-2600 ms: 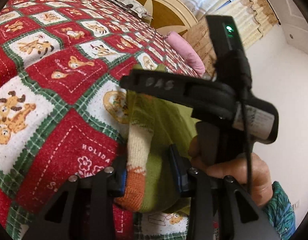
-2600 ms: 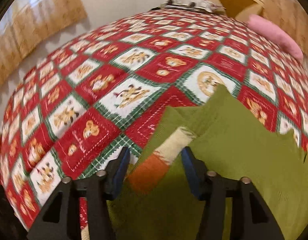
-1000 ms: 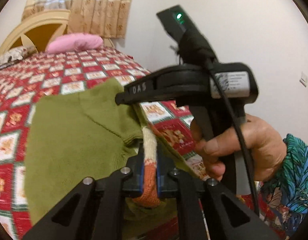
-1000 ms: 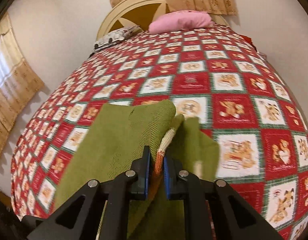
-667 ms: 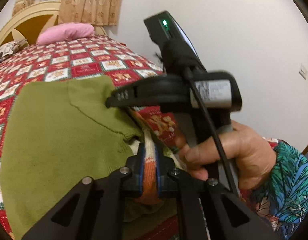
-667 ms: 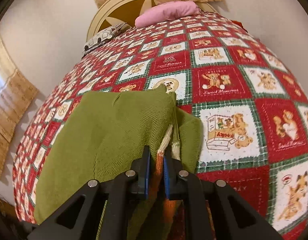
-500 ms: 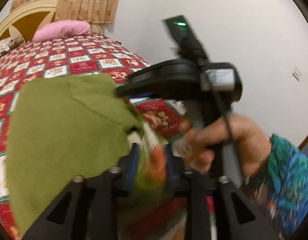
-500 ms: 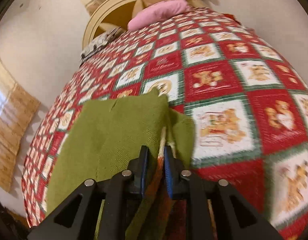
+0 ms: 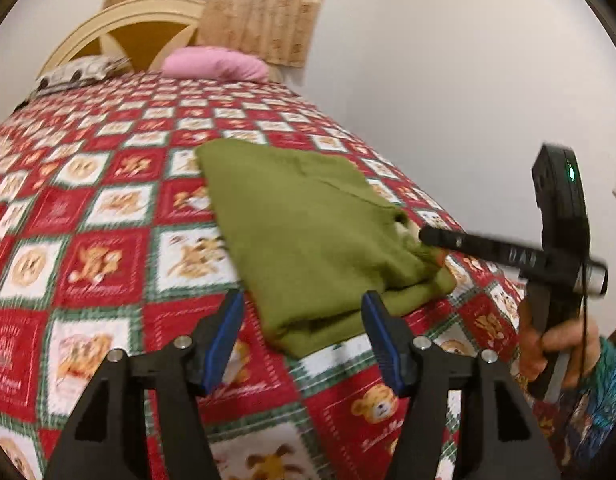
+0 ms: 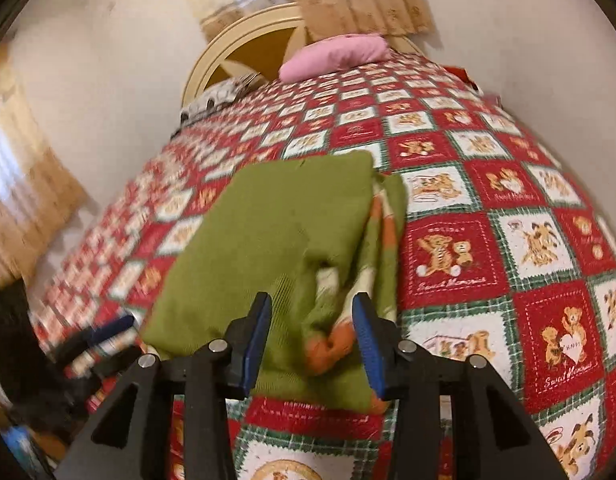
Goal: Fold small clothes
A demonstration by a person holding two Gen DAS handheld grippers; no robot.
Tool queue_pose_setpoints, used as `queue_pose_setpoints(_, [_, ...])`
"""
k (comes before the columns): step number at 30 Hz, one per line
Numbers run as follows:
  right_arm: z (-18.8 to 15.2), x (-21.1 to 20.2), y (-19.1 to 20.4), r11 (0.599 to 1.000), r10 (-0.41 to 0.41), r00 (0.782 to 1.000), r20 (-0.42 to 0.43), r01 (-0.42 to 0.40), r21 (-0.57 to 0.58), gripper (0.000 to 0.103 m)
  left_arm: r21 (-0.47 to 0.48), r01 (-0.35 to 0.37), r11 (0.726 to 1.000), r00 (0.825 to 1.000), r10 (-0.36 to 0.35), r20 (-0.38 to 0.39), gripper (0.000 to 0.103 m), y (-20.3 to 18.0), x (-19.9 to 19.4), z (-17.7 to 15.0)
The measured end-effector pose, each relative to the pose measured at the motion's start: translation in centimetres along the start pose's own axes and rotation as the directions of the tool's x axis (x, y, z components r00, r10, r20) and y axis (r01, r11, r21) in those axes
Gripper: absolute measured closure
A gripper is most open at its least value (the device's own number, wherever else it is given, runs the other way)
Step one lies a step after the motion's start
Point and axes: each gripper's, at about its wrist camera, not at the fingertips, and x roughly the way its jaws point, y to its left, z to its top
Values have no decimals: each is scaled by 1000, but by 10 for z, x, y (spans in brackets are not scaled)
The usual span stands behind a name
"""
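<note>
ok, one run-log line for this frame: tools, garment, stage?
left tool: open, just opening, empty | right tool: open, just opening, unclamped | green sweater: folded, lying on quilt | stage: fold released

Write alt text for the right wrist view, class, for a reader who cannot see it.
A folded green sweater with cream and orange striped cuffs lies on a red, white and green teddy-bear quilt. The right claw, just opened, hovers at its near edge, gripping nothing. A pink pillow sits by the headboard.

The left gripper (image 9: pixel 302 334) fills the lower centre of its frame, jaws just opened, nothing between the pads. The right gripper (image 10: pixel 311 334) has also just been opening, its pads apart. At lower right, a hand (image 9: pixel 555 348) grips the handle.
</note>
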Motion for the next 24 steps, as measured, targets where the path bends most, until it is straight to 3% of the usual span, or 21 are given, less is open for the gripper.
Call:
queue_pose_setpoints(4, [-6, 24, 10, 989, -113, 992, -49, 107, -104, 60, -29, -19, 999, 1000, 18, -20, 40, 8, -1, -5])
queue_pose_setpoints(7, [-10, 41, 1, 992, -100, 991, -94, 93, -81, 60, -47, -18, 999, 1000, 17, -21, 40, 14, -2, -8])
queue_pose_setpoints(9, [-13, 40, 2, 990, -115, 989, -96, 106, -98, 97, -44, -25, 999, 1000, 25, -15, 34, 18, -7, -8])
queue_pose_setpoints(17, [-14, -3, -16, 995, -103, 993, -57, 103, 3, 99, -53, -40, 998, 999, 41, 14, 34, 33, -9, 3])
queue_pose_setpoints(24, [-34, 2, -26, 994, -106, 990, -93, 109, 26, 99, -109, -55, 992, 998, 55, 1, 34, 46, 19, 22])
